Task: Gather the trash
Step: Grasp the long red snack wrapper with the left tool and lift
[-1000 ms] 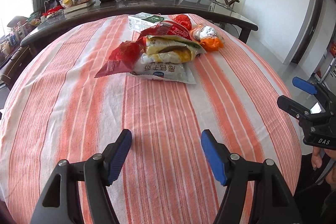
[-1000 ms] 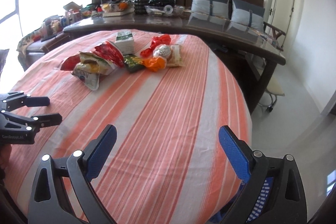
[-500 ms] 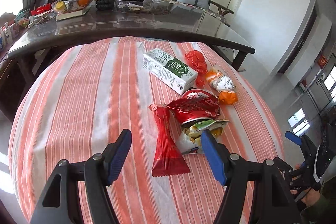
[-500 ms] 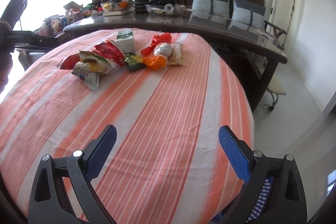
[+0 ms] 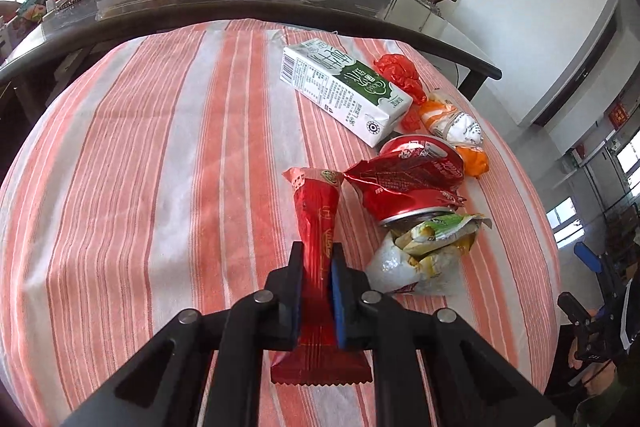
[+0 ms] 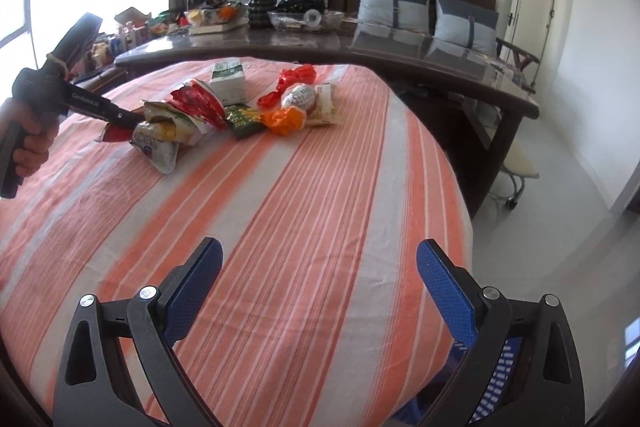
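Red foil is pinched between my left gripper (image 5: pixel 314 279) fingers — a long red wrapper (image 5: pixel 318 227), crimped at both ends, running from low centre of the left wrist view up toward the middle, with its near end fanned out below the jaws. That is the only piece I have in hand, so I judge the job barely begun: I cannot tell whether the wrapper has left the striped tablecloth (image 5: pixel 160 167) yet, and nothing has reached a bin. The rest of the litter sits right of centre in that view: a torn red snack bag (image 5: pixel 404 179), a crumpled white and yellow bag (image 5: pixel 420 259) just below it, a green and white milk carton (image 5: pixel 344 87) above, a red plastic scrap (image 5: pixel 398 75) and an orange and white wrapper (image 5: pixel 456 123) toward the right edge. My right gripper (image 6: pixel 318 291) hangs wide apart and empty at the bottom of its own view, well away from the pile — a blue basket (image 6: pixel 496 383) shows behind its lower right finger.
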The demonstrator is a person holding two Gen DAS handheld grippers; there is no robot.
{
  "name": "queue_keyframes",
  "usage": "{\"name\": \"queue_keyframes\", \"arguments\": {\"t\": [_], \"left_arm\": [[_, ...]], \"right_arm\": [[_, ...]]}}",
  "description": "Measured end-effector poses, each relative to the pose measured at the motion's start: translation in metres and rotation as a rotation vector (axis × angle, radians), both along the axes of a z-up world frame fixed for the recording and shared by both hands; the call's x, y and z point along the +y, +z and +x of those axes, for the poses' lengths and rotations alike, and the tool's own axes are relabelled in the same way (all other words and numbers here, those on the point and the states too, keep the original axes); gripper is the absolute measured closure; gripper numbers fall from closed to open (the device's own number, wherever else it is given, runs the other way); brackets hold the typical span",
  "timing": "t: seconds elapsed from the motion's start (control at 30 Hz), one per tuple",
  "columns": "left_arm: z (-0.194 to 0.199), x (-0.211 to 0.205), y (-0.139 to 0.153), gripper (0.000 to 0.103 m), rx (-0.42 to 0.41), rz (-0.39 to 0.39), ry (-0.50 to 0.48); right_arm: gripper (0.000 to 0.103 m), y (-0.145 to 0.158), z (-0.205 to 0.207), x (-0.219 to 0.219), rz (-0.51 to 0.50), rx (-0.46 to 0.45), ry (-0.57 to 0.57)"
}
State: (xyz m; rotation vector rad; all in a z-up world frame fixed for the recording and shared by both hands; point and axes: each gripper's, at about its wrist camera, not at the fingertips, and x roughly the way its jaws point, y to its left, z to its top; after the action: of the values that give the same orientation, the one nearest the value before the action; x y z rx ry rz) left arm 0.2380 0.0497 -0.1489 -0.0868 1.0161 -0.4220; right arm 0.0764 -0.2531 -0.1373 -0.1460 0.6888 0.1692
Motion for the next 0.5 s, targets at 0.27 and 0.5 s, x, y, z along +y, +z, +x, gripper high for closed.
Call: {"name": "queue_keyframes", "arguments": {"t": [0.27,0.5], "left_arm": [[-0.069,0.033,0.020,0.091,-0.122,0.059,0.110],[-0.095,0.017,0.004,0.042,-0.168,0.106,0.116]], "right_arm": [[0.005,0.002,0.001,-0.007,0.007,-0.002,-0.014],[0.005,-0.002,0.006,-0.006,0.005,0.006,-0.027]]}}
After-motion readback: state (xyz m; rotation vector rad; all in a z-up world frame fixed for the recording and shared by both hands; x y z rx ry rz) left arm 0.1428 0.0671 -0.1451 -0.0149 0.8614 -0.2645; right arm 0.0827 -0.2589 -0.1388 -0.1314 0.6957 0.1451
